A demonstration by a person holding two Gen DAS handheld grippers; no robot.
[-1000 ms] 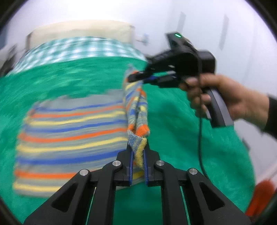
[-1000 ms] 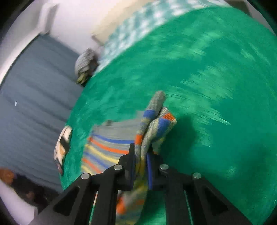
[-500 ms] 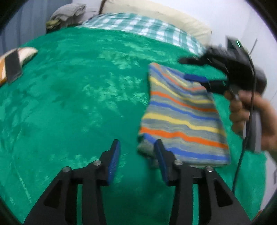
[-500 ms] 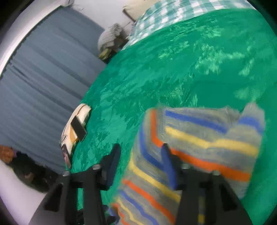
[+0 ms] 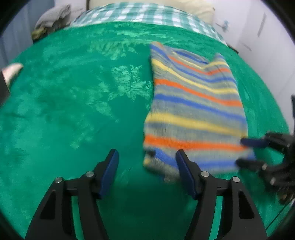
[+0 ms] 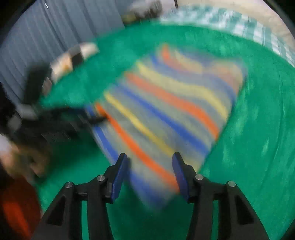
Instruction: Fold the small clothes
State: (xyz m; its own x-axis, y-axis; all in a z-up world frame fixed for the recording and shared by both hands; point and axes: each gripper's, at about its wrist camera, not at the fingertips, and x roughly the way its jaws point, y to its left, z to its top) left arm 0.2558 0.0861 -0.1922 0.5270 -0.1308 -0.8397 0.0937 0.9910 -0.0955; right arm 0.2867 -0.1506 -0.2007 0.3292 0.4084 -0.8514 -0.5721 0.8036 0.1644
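— What fills the view?

— A green blanket (image 5: 73, 114) spread over a bed, with a green-and-white checked cloth (image 5: 147, 14) at its far end and a cream pillow (image 5: 195, 9) beyond that. Blue-grey curtains (image 6: 42, 46) hang along one side.

— And the garment?

— The striped top (image 5: 193, 110) — grey with orange, yellow and blue bands — lies folded flat on the blanket, right of centre in the left wrist view. In the right wrist view it is badly blurred.

— The claws?

— The left gripper (image 5: 147, 173) stands spread wide, its jaws having just been opening; its right finger sits over the top's near corner, but nothing is pinched between the pads. The right gripper (image 6: 150, 173) has its jaws apart too, just above the near edge of the cloth, which shows between them without being pressed. From the left view it (image 5: 248, 153) reaches in at the top's near right corner.

— Anything smaller?

— A pale object with a dark band (image 6: 73, 57) near the blanket's edge, too blurred to name.
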